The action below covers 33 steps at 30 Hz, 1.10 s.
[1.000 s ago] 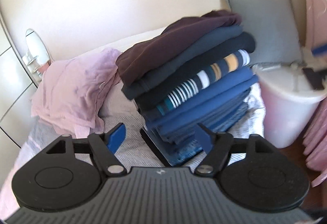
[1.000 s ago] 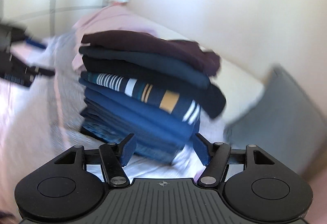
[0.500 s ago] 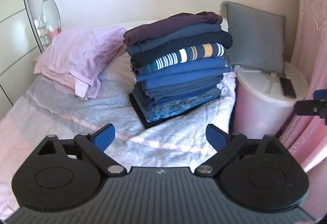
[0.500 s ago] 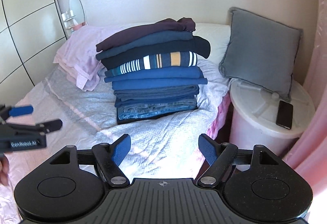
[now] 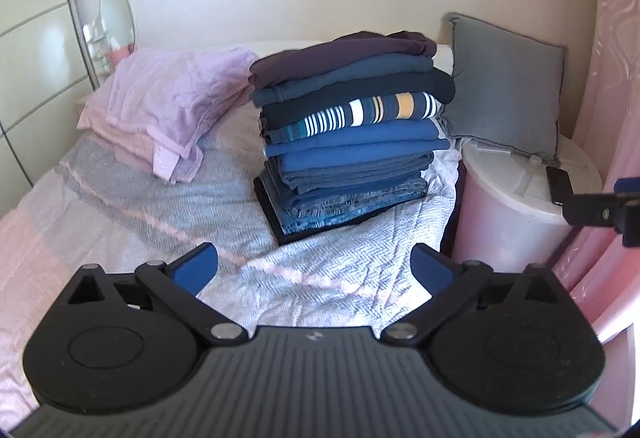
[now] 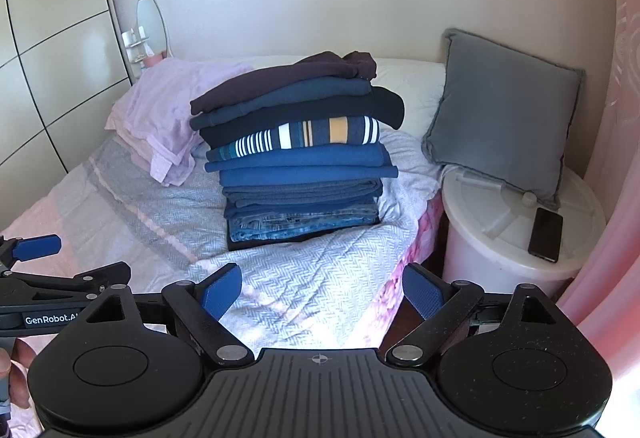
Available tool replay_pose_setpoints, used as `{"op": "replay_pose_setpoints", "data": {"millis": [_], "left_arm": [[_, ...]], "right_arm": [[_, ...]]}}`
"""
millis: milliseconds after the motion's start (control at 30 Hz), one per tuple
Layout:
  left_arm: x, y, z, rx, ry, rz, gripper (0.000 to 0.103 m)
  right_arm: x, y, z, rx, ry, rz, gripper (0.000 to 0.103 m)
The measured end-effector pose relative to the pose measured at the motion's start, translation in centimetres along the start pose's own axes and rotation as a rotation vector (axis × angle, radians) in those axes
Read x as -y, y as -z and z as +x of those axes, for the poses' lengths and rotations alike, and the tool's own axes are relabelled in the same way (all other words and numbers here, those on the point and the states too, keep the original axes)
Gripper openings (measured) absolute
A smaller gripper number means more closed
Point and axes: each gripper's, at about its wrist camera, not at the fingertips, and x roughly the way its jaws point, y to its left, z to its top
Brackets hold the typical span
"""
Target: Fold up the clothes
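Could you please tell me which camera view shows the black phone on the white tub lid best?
The right wrist view: the phone lies whole and unobstructed on the white tub. In the left wrist view only part of the phone shows, its near end hidden behind the right gripper.

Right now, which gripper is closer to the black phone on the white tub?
Right. The right gripper hangs over the bed's edge beside the white tub where the phone lies; the left gripper is farther left over the blanket.

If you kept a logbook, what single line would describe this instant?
left hand-held gripper: open, empty | right hand-held gripper: open, empty | folded clothes stack: on bed, untouched | phone: on white tub
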Motion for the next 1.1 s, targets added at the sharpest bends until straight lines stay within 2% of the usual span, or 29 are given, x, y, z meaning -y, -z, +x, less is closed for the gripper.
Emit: {"op": "replay_pose_setpoints", "data": {"millis": [400,800,1100], "left_arm": [[-0.2,0.3,-1.6,0.056,0.012,-0.046,0.101],[-0.2,0.4,-1.1,0.047,0.008,-0.044,0.101],[0.0,-0.7,0.5,0.027,-0.015,-0.059,0.101]], "right_arm": [[-1.7,0.2,-0.4,-0.014,0.011,-0.031,0.09],[-3.3,0.5,-0.3,-0.015,0.013,-0.076,0.09],[-3.6,-0.9,0.6,0.009,0.012,-0.119,0.09]]}}
